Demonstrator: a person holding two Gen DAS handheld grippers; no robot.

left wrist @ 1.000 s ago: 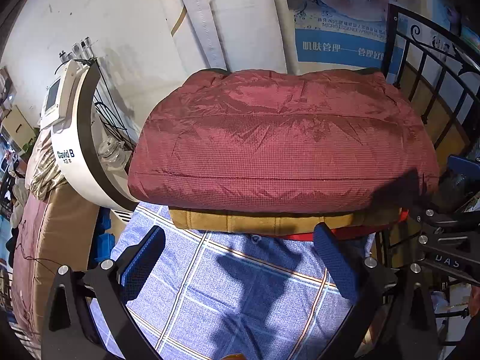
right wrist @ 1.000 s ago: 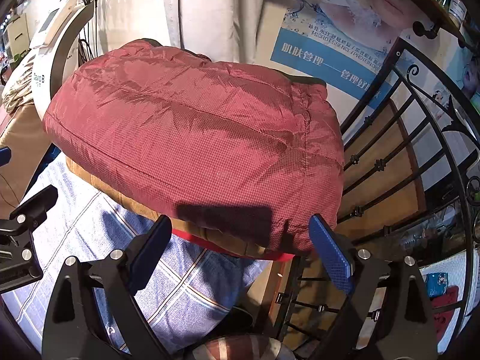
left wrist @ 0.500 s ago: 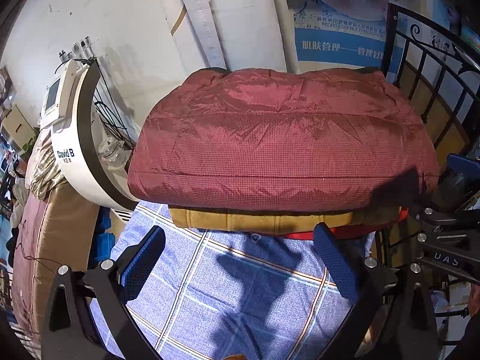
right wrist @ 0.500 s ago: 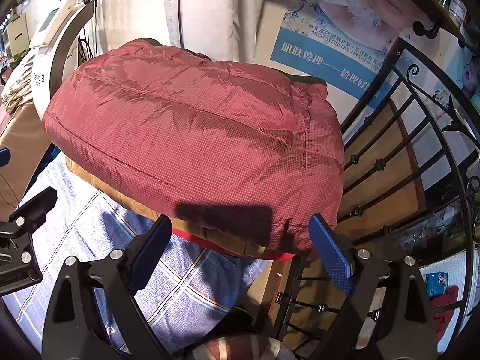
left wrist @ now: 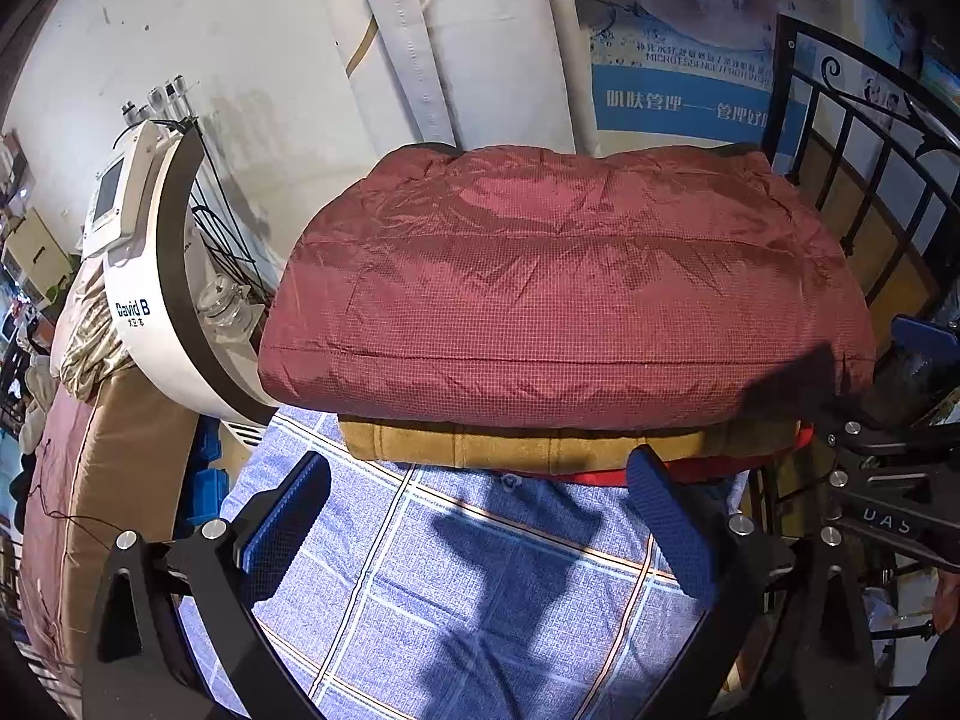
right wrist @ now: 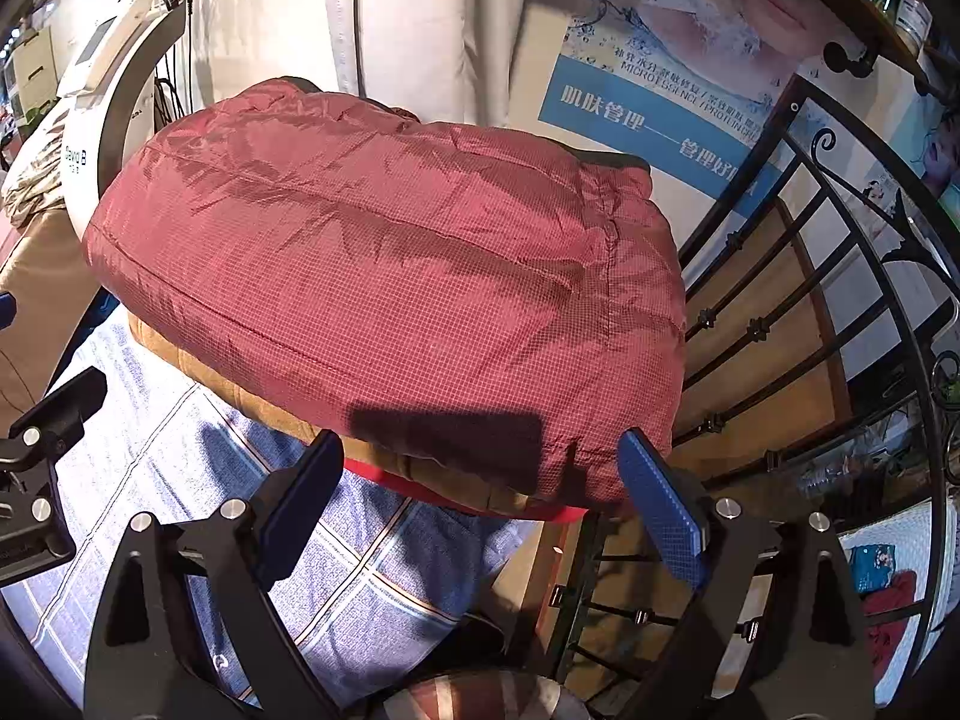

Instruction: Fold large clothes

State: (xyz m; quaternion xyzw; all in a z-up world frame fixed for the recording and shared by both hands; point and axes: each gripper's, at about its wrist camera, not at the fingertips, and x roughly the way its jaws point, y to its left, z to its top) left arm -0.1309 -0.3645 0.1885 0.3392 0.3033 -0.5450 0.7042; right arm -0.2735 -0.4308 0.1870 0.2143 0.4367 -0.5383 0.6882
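Blue checked cloth (left wrist: pixel 480 588) covers the surface where a folded maroon jacket (left wrist: pixel 558 300) sits, puffed and smooth, at the far end near a white wall. It tops a stack: just beneath it lies a folded tan garment (left wrist: pixel 540 450), and under that a red layer (right wrist: pixel 552 513) shows as a thin edge. In the right wrist view, the jacket's right side overhangs the stack beside a black iron railing (right wrist: pixel 840 312).

Both claws hover short of the stack, holding nothing. Left claw (left wrist: pixel 480 522) is spread wide, its blue pads (left wrist: pixel 288 522) over the checked cloth, clear of the garments. Right claw (right wrist: pixel 480 498) is likewise spread wide, its pads (right wrist: pixel 660 510) set near the jacket's near right corner; whether they touch the fabric cannot be told. Shadows of the claws fall on the cloth and on the jacket's front edge.

To the stack's left stands a white curved machine (left wrist: pixel 144 276) marked "David B", with a small screen on top. Behind the jacket hangs pale padded fabric (left wrist: pixel 468 42), and to its right a blue-banded poster (left wrist: pixel 678 102) carries Chinese lettering.
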